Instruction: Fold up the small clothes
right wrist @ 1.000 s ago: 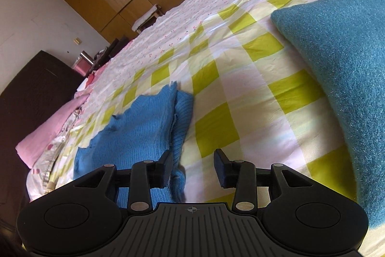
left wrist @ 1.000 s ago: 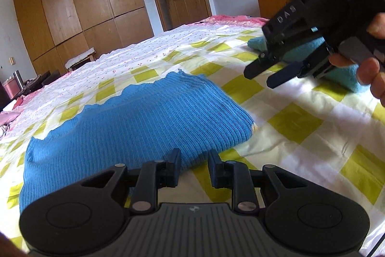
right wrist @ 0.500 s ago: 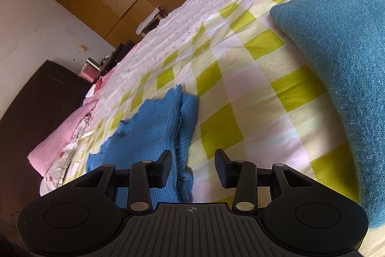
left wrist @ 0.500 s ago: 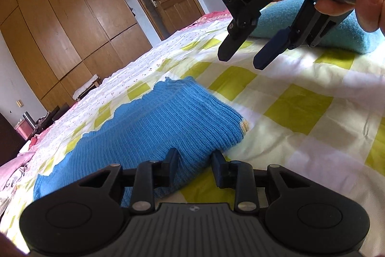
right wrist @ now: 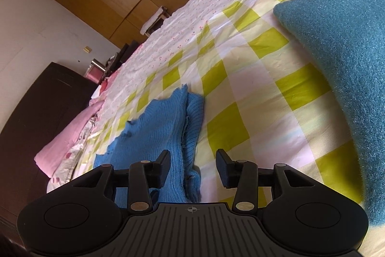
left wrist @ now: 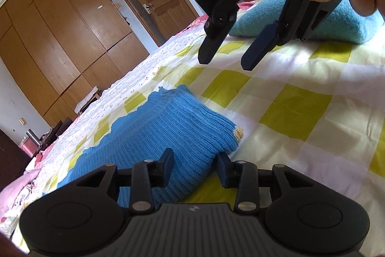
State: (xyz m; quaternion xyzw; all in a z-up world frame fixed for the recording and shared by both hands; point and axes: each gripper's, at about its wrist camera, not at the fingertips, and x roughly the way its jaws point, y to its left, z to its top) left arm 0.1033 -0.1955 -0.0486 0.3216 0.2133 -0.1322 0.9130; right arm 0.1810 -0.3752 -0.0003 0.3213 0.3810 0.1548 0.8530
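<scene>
Left tongs [left wrist: 193,166] at lower centre, jaws opening, folded edge of the blue knit sweater [left wrist: 168,127] between them but not pinched — probably letting go after laying a fold. Right tongs [left wrist: 226,57] at upper right, partly open, empty, hanging above the checked bedspread [left wrist: 300,107], seemingly waiting. Sweater lying folded at centre-left, layered edges showing in the right wrist view. Teal fuzzy garment [right wrist: 341,45] at right, apart, likely next.
</scene>
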